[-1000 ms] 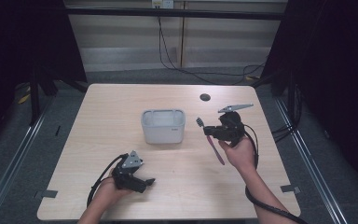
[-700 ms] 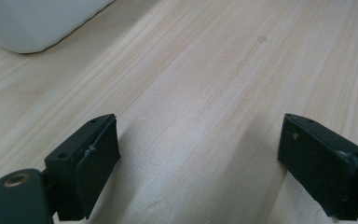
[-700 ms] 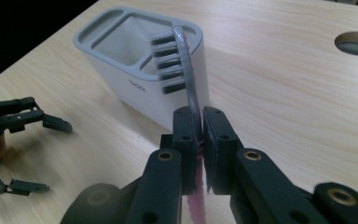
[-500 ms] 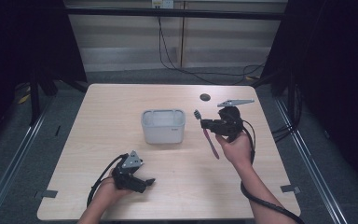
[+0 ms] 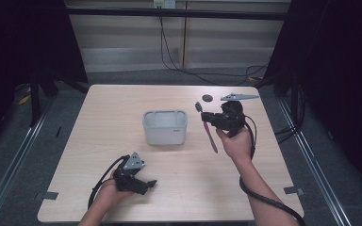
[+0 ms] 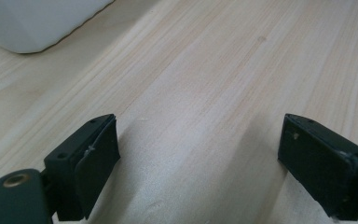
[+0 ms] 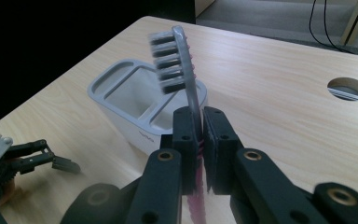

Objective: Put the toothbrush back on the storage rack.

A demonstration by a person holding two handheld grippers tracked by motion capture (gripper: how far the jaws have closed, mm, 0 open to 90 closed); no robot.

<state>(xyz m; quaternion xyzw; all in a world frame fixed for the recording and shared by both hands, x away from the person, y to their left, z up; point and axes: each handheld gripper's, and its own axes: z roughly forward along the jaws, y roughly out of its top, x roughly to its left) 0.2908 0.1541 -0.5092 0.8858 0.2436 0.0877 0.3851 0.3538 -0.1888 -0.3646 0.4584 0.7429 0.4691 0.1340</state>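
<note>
Since the earlier frames, the right gripper [image 5: 206,117] has carried the toothbrush [image 5: 208,129] up and back across the table, nearer the far edge; the left gripper [image 5: 148,184] hasn't moved.

Right gripper: jaws clamped narrow on the toothbrush neck, just below the head. In the right gripper view the toothbrush [image 7: 182,74] stands roughly along the jaw axis, bristles facing left, pink handle running down between the jaws toward the hand. In the high view its long axis runs fore-aft, slightly tilted: head toward the far edge, handle end toward the person.

Key relation: the holder [image 5: 165,127] lies to the left of the brush, near but apart, at about the same depth on the table. The right hand [image 5: 235,143] is clearly the nearer one. A judgement: next comes a shift left and an upending of the brush so one end drops into a compartment.

Left gripper: rests low on the table [image 5: 122,108] near the front edge, jaws wide apart, nothing between them; the left gripper view shows bare wood grain and a corner of the holder [image 6: 32,23] ahead.

Materials:
- holder [image 7: 135,100]: pale grey moulded plastic, rounded rectangular, smooth, at least two open compartments
- brush: grey head, dark bristle tufts in rows, translucent pink handle
- table: light wood laminate, a round cable hole [image 5: 208,98] near the far edge
</note>
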